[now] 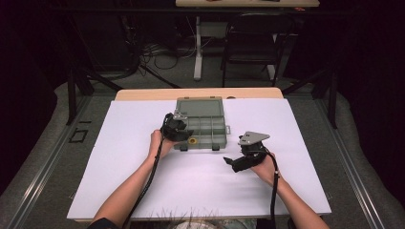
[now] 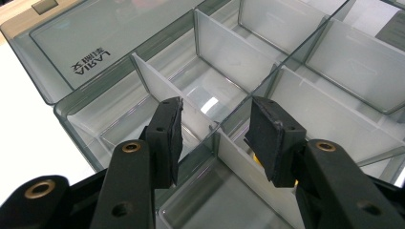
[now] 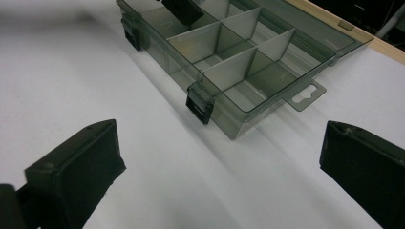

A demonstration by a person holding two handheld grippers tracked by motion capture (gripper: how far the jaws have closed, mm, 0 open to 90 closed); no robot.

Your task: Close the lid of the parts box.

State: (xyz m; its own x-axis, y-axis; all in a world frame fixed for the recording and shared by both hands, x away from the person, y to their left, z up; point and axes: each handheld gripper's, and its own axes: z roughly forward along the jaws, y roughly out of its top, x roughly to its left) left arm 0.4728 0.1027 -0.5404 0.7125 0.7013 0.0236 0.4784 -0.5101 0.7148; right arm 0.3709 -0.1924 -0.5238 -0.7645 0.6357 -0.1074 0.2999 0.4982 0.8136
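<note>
A smoky grey compartment box (image 1: 210,126) lies open at the table's middle back, its lid (image 1: 199,106) flat behind it. My left gripper (image 1: 184,135) reaches over the box's front left corner. In the left gripper view its jaws (image 2: 215,107) stand apart astride a divider wall (image 2: 239,157) of the box (image 2: 224,52), with nothing pressed between the pads. A small yellow thing (image 1: 192,141) sits at that corner and peeks out behind one pad (image 2: 258,160). My right gripper (image 1: 230,162) rests on the white sheet right of the box, wide open (image 3: 218,131) and facing the box (image 3: 229,71).
A white sheet (image 1: 143,181) covers most of the table; bare wood (image 1: 143,94) shows along the far edge. Two black latches (image 3: 199,106) and a hang tab (image 3: 305,95) stick out from the box. A chair (image 1: 253,43) and cables stand on the floor beyond.
</note>
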